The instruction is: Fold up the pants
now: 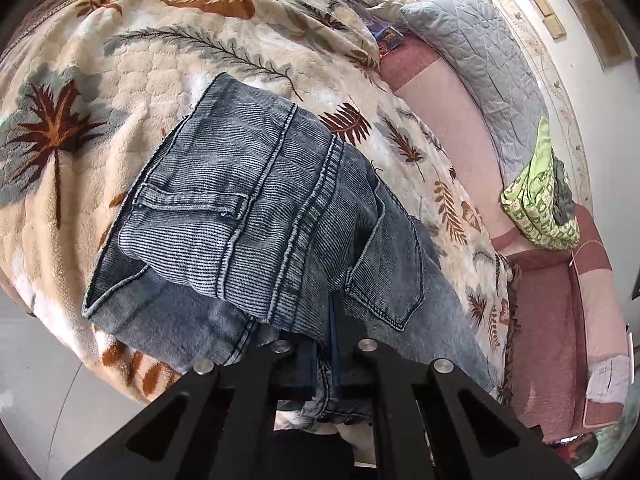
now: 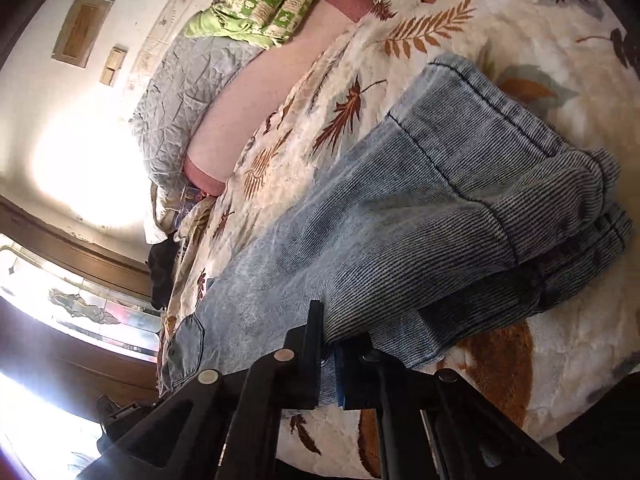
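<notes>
Faded blue jeans [image 1: 248,216] lie partly folded on a cream leaf-patterned blanket [image 1: 120,60], back pockets up, one layer doubled over another. My left gripper [image 1: 326,344] is shut on a denim edge near the waistband, cloth pinched between its black fingers. In the right wrist view the jeans [image 2: 420,208] stretch away across the blanket [image 2: 480,40]. My right gripper [image 2: 330,344] is shut on a fold of the denim at its near edge.
A grey quilted pillow [image 1: 480,60] and a green patterned cloth [image 1: 540,196] lie on the pink sheet [image 1: 448,120] beyond the blanket. A dark garment [image 2: 164,272] sits at the blanket's edge. Grey floor [image 1: 32,360] shows at lower left. A bright window [image 2: 80,312] is at left.
</notes>
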The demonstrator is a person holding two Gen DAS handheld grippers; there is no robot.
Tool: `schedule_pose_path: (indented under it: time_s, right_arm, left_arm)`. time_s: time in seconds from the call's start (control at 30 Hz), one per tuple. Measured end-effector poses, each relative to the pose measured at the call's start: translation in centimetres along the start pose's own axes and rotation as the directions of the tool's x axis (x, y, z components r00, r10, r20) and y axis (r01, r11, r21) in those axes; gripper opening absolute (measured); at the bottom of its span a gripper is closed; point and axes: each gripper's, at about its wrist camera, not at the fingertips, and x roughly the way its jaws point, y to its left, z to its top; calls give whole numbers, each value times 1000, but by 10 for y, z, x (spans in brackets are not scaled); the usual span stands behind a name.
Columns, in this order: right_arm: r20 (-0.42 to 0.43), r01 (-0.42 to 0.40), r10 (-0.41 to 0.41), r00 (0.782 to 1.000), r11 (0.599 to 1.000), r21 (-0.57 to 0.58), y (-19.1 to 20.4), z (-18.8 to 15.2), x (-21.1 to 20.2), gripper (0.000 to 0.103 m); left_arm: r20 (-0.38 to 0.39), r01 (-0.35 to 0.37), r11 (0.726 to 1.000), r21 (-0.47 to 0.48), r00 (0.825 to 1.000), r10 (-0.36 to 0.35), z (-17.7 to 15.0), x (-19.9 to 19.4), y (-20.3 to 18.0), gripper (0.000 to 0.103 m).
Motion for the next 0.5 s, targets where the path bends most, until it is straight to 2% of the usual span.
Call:
schedule_pose_path:
  time_s: [0.23,0.33,0.43,0.5]
  right_arm:
    - [22,3,-2,1000,999,-46,3,-6,-22,3]
    - [-12,39,-40,999,998,-44,-2,-10,-15,3]
    - [-95,108,-108,990,994,-10,-13,-13,-4,6]
    - [-125,113,-110,986,993,14,-16,-11,-6,7]
  left_arm:
    - [-4,-4,999,39,1000,5,-18,-17,11,5]
    - [-36,-27,1000,12,999,27,-20,-4,22,5]
    - [-77,-69,997,15,995,70,-21,5,27,10]
    - [-105,-71,997,19,992,72,-22,0,28,10]
